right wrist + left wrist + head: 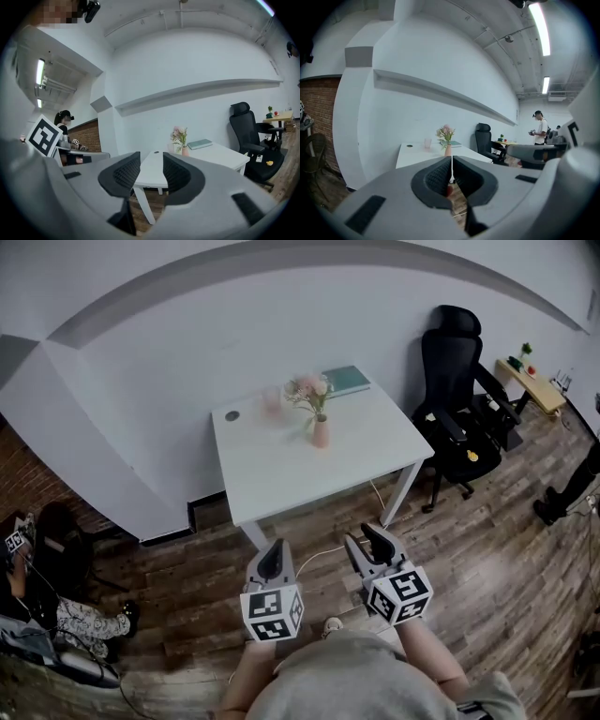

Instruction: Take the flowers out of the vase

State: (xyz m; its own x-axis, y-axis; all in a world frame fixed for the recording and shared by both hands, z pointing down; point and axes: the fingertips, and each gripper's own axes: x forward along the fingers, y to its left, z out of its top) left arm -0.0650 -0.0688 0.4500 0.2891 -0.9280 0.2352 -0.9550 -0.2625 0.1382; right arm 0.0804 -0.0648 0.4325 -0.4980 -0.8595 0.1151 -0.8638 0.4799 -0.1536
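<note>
A small pink vase with pale pink flowers stands upright toward the back of a white table. Both grippers hang over the wooden floor in front of the table, well short of it. My left gripper has its jaws together, with only a hairline slit between the pads and nothing in them. My right gripper is open and empty. The left gripper view has the vase and flowers far ahead, above the left gripper. In the right gripper view the vase sits beyond the right gripper.
On the table also lie a green book, a clear cup and a small dark disc. A black office chair stands right of the table, with a wooden desk beyond. A person stands at right; another sits at left.
</note>
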